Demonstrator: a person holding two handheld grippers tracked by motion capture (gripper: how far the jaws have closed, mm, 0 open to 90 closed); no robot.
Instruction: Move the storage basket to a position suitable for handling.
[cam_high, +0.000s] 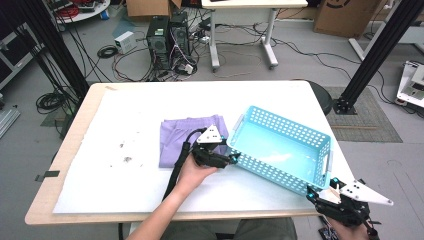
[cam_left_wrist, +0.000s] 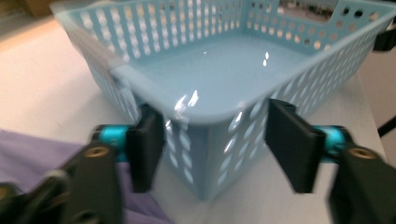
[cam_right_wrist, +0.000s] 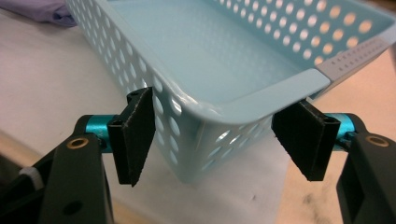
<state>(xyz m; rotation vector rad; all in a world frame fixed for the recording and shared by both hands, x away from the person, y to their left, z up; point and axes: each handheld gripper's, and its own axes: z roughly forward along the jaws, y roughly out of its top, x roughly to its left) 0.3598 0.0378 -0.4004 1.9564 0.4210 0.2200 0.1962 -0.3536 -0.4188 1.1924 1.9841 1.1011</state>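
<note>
A light blue perforated basket (cam_high: 270, 173) lies empty at the right of the table, turned at an angle. A folded purple cloth (cam_high: 177, 140) rests flat just to its left. My left gripper (cam_high: 232, 159) is open at the basket's near left corner; in the left gripper view (cam_left_wrist: 215, 144) the jaws stand either side of that corner of the basket (cam_left_wrist: 187, 28), with the cloth (cam_left_wrist: 37, 149) beneath. My right gripper (cam_high: 321, 186) is open at the near right corner; in the right gripper view (cam_right_wrist: 219, 140) the jaws straddle the basket (cam_right_wrist: 224, 56) corner without touching it.
A white sheet (cam_high: 125, 110) covers the tabletop, with small dark stains (cam_high: 125, 159) at the left. The table's front edge (cam_high: 150, 216) runs close under the right gripper. Computer towers (cam_high: 167, 37), cables and black frame posts (cam_high: 380, 50) stand on the floor beyond.
</note>
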